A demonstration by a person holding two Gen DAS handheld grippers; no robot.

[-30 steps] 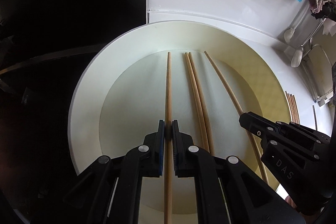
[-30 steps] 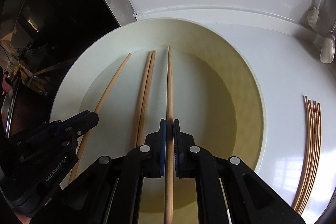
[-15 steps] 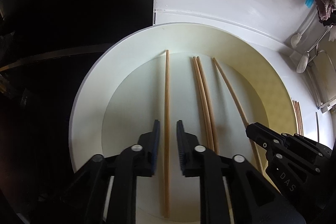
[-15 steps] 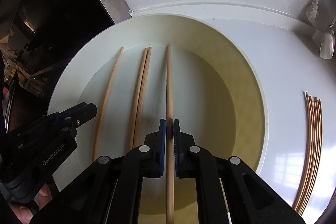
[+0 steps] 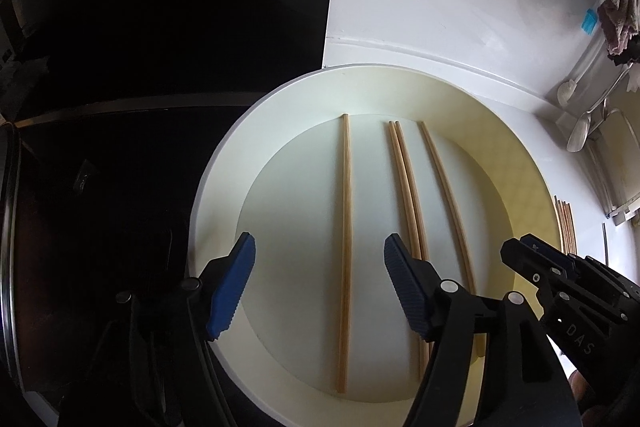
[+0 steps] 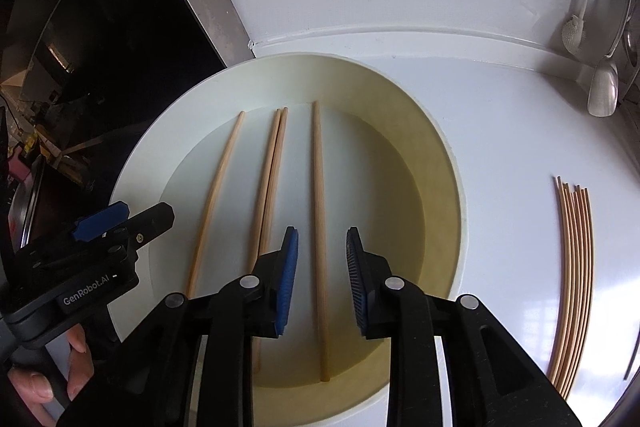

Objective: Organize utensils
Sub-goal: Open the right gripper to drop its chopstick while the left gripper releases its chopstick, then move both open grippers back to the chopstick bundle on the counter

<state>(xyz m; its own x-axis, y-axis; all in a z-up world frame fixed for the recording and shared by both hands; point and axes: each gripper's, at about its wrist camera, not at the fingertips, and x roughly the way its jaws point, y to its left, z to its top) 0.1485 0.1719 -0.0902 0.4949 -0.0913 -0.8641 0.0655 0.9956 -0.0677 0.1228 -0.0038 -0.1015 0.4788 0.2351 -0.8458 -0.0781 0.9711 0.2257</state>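
Lying in a round cream dish [image 6: 448,163] on a white counter [image 6: 520,115] are four wooden chopsticks, all running roughly parallel from the near rim toward the far side. Going left to right in the right wrist view: a single stick [image 6: 218,195] lies alone nearest the left rim, then a pair [image 6: 270,187] lies side by side and touching along most of its length, then another single stick [image 6: 320,227] lies a little apart to the right. The right part of the dish floor is bare.

The left gripper [image 5: 316,259] hangs above the leftmost stick [image 5: 346,227] with its blue pads spread wide and still opening; the stick lies on the dish floor between them, touched by neither. The right gripper [image 6: 322,247] stands over the rightmost stick with a narrower gap, its jaws opening too, and the stick lies flat on the dish between the pads, clear of both. A person's fingers [image 6: 76,359] grip the left tool's handle at the lower left of the right wrist view.

Further right, well apart from the dish, a bundle of thin skewers [image 6: 576,267] lies on the counter. At the far right edge a white spoon [image 6: 602,91] hangs by the wall.
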